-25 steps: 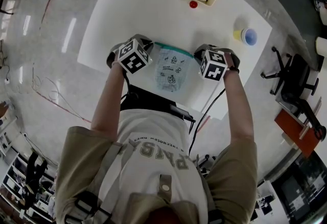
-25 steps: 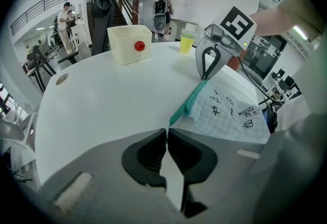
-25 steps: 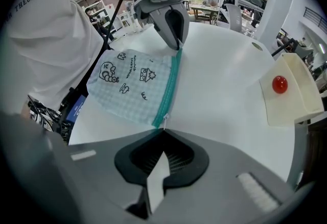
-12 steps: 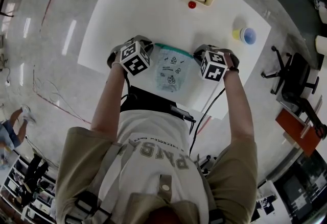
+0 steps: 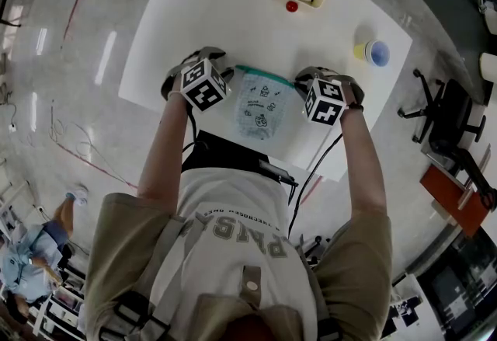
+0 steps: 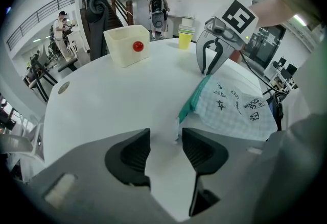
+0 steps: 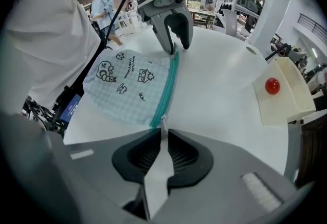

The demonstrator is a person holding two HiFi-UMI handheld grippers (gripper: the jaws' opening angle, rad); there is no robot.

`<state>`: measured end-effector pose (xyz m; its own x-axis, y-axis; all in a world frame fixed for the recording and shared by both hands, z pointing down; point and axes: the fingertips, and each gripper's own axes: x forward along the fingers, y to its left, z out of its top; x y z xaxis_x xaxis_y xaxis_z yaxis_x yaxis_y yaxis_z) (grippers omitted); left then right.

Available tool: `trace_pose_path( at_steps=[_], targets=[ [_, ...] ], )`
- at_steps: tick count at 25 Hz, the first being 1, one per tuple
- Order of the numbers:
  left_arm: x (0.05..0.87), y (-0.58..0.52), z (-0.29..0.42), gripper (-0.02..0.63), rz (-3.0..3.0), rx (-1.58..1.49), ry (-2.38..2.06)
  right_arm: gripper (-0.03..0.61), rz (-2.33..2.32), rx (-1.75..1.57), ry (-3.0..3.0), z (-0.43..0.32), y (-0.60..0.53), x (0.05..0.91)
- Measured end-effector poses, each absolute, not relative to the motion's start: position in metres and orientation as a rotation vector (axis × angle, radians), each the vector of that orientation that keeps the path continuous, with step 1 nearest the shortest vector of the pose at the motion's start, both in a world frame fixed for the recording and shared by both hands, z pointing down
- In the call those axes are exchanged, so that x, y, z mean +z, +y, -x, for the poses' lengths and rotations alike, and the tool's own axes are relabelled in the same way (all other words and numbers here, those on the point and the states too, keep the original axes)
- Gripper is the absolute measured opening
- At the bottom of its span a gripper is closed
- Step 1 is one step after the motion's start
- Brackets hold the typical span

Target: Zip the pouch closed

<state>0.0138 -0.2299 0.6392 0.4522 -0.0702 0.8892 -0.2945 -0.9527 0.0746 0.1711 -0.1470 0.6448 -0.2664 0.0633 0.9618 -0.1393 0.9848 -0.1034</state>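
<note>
Both forearms reach forward over the near edge of the table [image 5: 163, 13]. Each hand grips its tool from above and tips it steeply down at one end of the pouch [image 5: 260, 106].

The left gripper [image 6: 166, 139] has just been opening. Its jaws now stand wide apart with the pouch's small end tab [image 6: 177, 128] between them, touched by neither pad. The right gripper [image 7: 162, 139] has also just been easing open, but only to a narrow slit. The pull [image 7: 164, 122] sits at the mouth of that slit and does not look pinched (a thin strip of table shows between the pads).

In the head view the marker cubes cover both sets of jaws and the pouch's two upper corners. In the left gripper view that tool's body cuts off the pouch's near edge. Whether the zipper's [image 7: 168, 85] teeth are meshed all along is too fine to make out.

The pouch lies flat near the table's front edge. Its long axis follows the teal zipper, which runs from one gripper to the other. The zipper edge faces away from the person, with the pull at the right end.
</note>
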Motion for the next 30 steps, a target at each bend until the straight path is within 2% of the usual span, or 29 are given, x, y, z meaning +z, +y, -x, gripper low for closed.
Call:
trace_pose_path(
  at_steps=[4, 17, 22, 30],
  targets=[
    [0.639, -0.231, -0.013, 0.211, -2.479, 1.492, -0.326, 0.083, -0.089, 0.21, -1.835, -0.173, -0.153, 0.644],
    [0.636, -0.236, -0.01, 0.213, -2.498, 1.45, -0.359, 0.11, -0.26, 0.301, -1.884, -0.18, -0.162, 0.635],
    [0.622, -0.244, -0.01, 0.213, -2.522, 1.398, -0.417, 0.11, -0.54, 0.326, -1.95, -0.182, -0.185, 0.611],
    [0.579, -0.254, -0.024, 0.213, -2.604, 1.151, -0.568, 0.11, -1.134, 0.435, -2.02, -0.202, -0.2, 0.559]
  ],
)
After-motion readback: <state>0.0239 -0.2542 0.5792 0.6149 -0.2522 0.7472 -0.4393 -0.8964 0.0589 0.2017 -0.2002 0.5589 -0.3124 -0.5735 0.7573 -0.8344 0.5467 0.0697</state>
